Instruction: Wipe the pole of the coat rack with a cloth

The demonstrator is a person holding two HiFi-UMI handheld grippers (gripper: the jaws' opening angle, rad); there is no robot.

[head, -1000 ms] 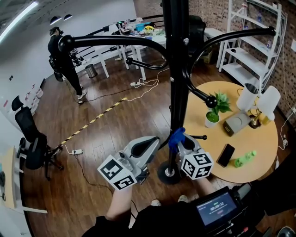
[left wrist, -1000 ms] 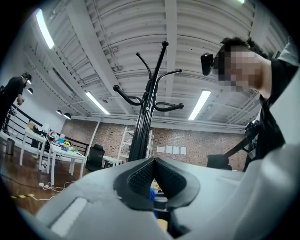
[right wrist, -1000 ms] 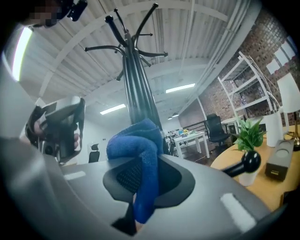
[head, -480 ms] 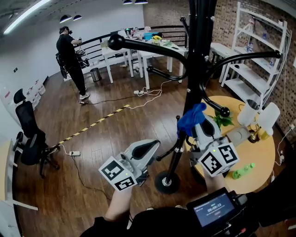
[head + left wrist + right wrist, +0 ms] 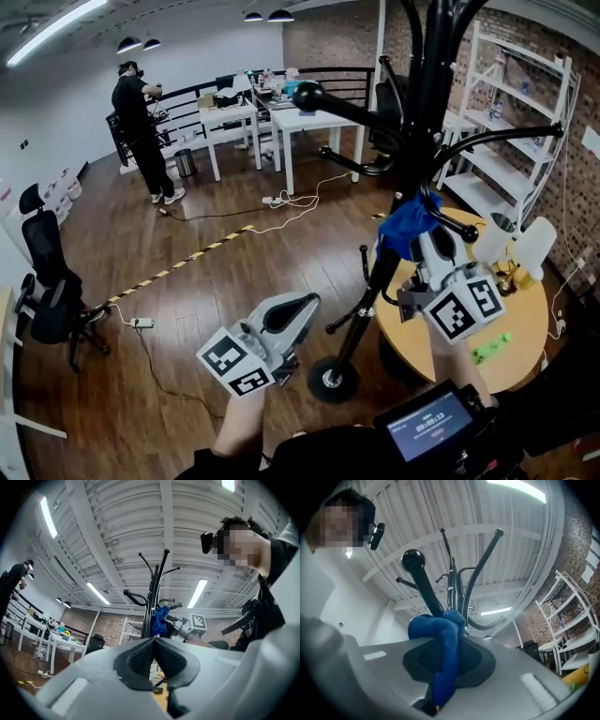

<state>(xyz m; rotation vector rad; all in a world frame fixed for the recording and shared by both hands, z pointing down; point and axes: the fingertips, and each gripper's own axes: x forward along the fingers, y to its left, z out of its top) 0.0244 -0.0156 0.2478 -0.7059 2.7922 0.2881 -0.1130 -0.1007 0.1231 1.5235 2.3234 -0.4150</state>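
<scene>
Cloth (image 5: 439,639): blue, clamped in the right gripper's (image 5: 443,660) jaws; wad bulges past the tips so fabric, not plastic, meets metal.
Contact: wad against the pole (image 5: 427,112) about mid-height, just below the hook arms (image 5: 347,105).
Left gripper (image 5: 153,644): jaws closed on each other, nothing between; held low, apart from the pole, likely to keep clear.
Pole: black, upright on a round base (image 5: 328,380), beside the bench (image 5: 530,323).
Step (judged): wiping stroke in hand; hook arms above will obstruct the wad.
Risk: hard sideways push could rock the pole; left gripper free to steady it.
</scene>
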